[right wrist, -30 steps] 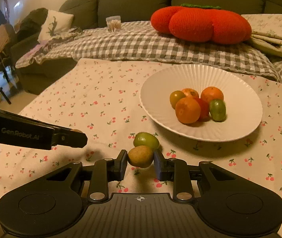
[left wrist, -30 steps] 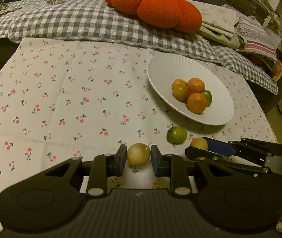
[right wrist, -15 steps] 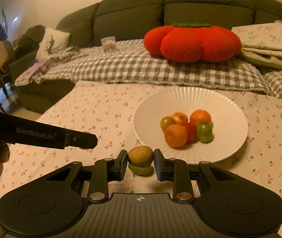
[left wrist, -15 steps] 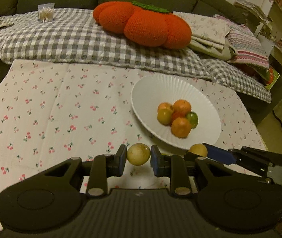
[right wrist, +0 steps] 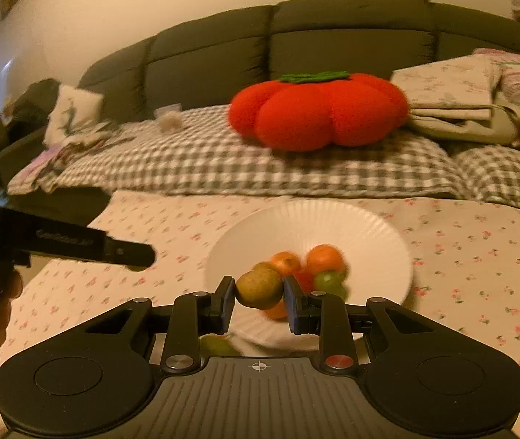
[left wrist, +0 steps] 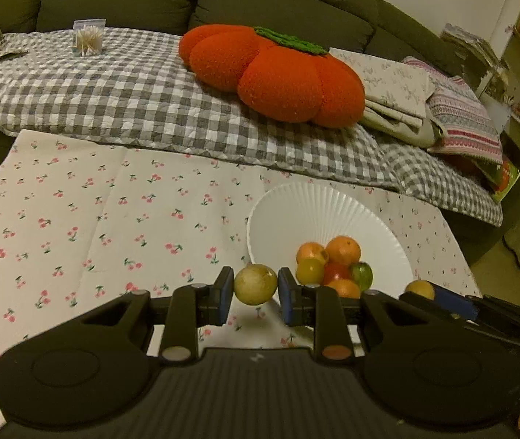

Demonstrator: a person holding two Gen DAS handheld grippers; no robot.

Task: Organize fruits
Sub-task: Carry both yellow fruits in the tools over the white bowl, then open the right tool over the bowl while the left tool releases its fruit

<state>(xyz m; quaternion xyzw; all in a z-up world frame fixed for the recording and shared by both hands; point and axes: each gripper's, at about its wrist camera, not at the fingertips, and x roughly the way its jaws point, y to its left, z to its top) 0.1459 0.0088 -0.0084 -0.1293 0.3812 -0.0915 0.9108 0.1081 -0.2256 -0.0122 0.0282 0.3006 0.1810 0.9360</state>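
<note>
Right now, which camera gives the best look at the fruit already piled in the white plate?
The left wrist view. It is sharp there, and the pile of fruit shows separate orange, yellow, red and green pieces in the white plate, though the claw body hides the nearest one partly. The right wrist view is motion-blurred, and its held fruit covers part of the pile.

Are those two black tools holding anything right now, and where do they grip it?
Yes. The left tool pinches a pale yellow fruit by its sides; the right tool pinches a brownish-green fruit likewise.
</note>
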